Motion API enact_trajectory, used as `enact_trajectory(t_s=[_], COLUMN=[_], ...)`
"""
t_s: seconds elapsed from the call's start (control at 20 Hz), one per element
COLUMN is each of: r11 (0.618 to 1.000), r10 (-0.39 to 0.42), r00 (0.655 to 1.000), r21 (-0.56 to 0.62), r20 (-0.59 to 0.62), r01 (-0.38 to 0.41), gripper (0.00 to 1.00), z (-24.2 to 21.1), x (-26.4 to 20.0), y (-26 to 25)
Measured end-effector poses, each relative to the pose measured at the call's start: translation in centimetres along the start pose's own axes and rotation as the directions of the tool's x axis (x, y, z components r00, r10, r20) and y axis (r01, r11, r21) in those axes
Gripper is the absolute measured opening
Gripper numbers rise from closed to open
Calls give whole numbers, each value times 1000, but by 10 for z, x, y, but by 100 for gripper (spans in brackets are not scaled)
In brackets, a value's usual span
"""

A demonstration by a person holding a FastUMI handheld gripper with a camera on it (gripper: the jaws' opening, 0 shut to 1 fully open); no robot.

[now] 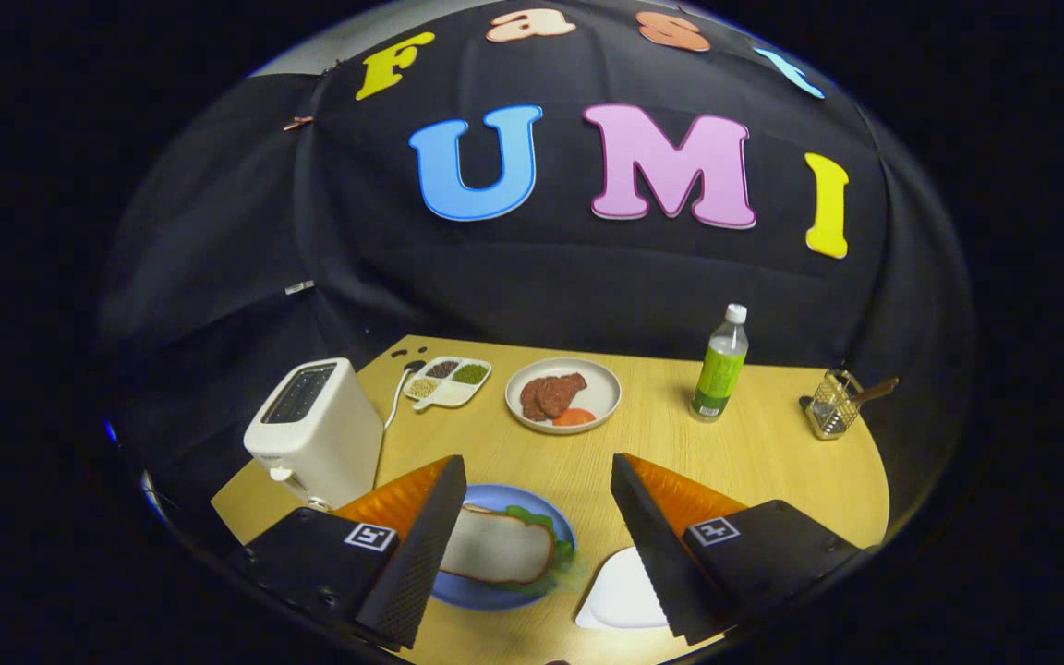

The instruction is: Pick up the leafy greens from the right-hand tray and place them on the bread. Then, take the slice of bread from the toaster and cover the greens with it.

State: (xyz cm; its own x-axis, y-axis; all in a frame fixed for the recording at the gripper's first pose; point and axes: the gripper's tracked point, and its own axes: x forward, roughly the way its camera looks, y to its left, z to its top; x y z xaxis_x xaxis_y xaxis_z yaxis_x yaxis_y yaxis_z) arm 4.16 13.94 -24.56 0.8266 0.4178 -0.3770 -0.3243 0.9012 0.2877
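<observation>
fingers (532, 545) spread wide, holding nothing | pale bread slice (500, 550) atop green leafy greens (558, 545) on round blue plate (486, 591), between fingers nearer left one | looks stacked already, so lift straight up, no nudging | white boxy toaster (315, 429) beyond left finger, slot looks empty

No text, brand or number can be read on anything standing on the surface (772, 462). The bottle (721, 365), right of the white plate (601, 395), wears a green label, but its print is too small to make out. Each arm of the tongs (532, 508) carries a small square black-and-white marker (369, 536) on top, a coded pattern and not lettering. The tongs stand spread apart, gripping nothing. The toaster (315, 429), left of that plate, shows no legible marking.
</observation>
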Motion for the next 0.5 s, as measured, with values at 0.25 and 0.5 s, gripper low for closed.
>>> enact_trajectory(t_s=[0.25, 0.5], r11=[997, 990], r10=[16, 29], r00=[991, 969], r21=[-77, -141], r20=[134, 247], r01=[-5, 6], gripper=[98, 99], z=[54, 97], x=[-34, -75], y=[12, 25])
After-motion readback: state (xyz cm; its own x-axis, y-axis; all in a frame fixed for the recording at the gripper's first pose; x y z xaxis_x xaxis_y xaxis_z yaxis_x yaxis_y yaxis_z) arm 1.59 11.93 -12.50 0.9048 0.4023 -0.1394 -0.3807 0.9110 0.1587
